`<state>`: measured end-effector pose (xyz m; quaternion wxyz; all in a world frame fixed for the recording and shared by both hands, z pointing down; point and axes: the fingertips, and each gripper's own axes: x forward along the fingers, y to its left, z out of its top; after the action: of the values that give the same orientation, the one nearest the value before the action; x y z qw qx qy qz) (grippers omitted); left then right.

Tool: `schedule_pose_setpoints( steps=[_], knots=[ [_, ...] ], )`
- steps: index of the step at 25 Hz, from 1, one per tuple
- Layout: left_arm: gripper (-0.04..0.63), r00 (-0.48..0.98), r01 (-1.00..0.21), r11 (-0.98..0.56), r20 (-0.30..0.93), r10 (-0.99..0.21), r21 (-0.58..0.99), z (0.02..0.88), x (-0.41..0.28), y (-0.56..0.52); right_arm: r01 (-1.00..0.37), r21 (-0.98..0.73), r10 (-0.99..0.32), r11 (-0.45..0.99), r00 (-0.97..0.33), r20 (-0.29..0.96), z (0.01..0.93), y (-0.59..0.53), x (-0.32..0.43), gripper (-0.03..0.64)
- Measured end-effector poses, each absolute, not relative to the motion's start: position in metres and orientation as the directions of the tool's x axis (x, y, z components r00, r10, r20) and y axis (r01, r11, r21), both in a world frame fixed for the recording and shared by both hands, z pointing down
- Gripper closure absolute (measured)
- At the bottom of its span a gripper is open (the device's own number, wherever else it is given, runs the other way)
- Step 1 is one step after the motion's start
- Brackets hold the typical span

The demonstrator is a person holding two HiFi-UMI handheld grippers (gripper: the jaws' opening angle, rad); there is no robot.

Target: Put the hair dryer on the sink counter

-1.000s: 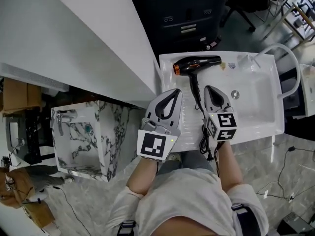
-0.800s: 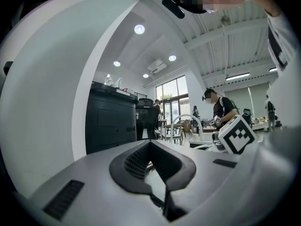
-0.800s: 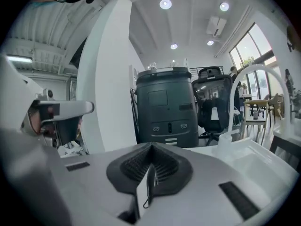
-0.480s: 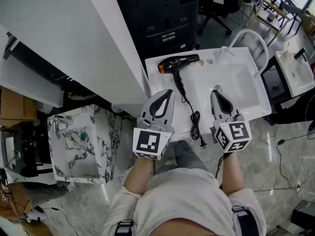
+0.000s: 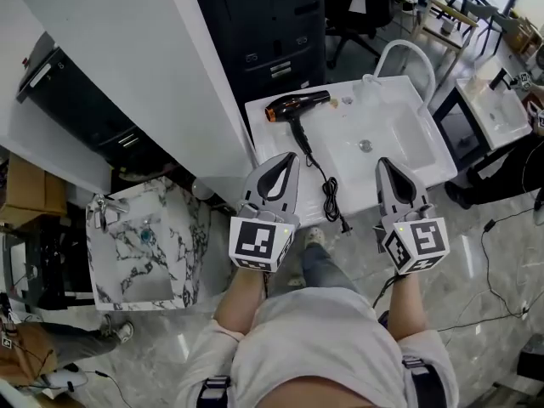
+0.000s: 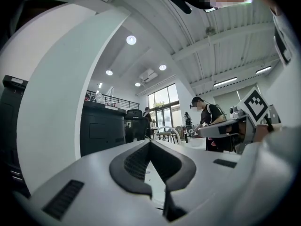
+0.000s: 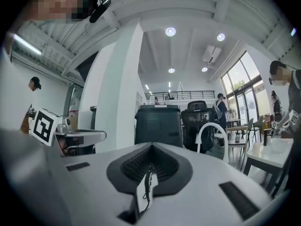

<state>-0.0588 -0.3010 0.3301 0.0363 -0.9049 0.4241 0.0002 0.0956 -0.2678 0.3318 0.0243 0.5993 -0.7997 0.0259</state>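
A black hair dryer with an orange nozzle lies on the far left corner of the white sink counter. Its black cord runs toward me in loops, and the plug rests at the counter's near edge. My left gripper hovers shut at the counter's near left corner, left of the cord and touching nothing. My right gripper is shut too, empty, over the near edge to the right of the cord.
A white arched faucet stands behind the basin with its drain. A white pillar and a black cabinet flank the sink. A marble sink unit sits lower left, another white sink at right. Cables cross the floor.
Both grippers have drawn back from the sink toward me. The right one has moved right, away from the cord, which now lies looped on the counter.
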Motion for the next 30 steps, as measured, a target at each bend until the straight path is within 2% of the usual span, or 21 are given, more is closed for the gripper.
schedule_pose_setpoints(
  steps=[8,30],
  knots=[
    [0.584,0.645,-0.763,-0.641,-0.039,-0.763,-0.083,0.325,-0.060,-0.270,-0.963,-0.009,-0.963,0.270,-0.270,-0.004,0.313,-0.223,0.099,0.607],
    [0.584,0.644,-0.765,-0.639,-0.050,-0.764,-0.084,0.317,-0.069,-0.254,-0.959,0.020,-0.959,0.282,-0.283,-0.036,0.310,-0.211,0.084,0.607]
  ],
)
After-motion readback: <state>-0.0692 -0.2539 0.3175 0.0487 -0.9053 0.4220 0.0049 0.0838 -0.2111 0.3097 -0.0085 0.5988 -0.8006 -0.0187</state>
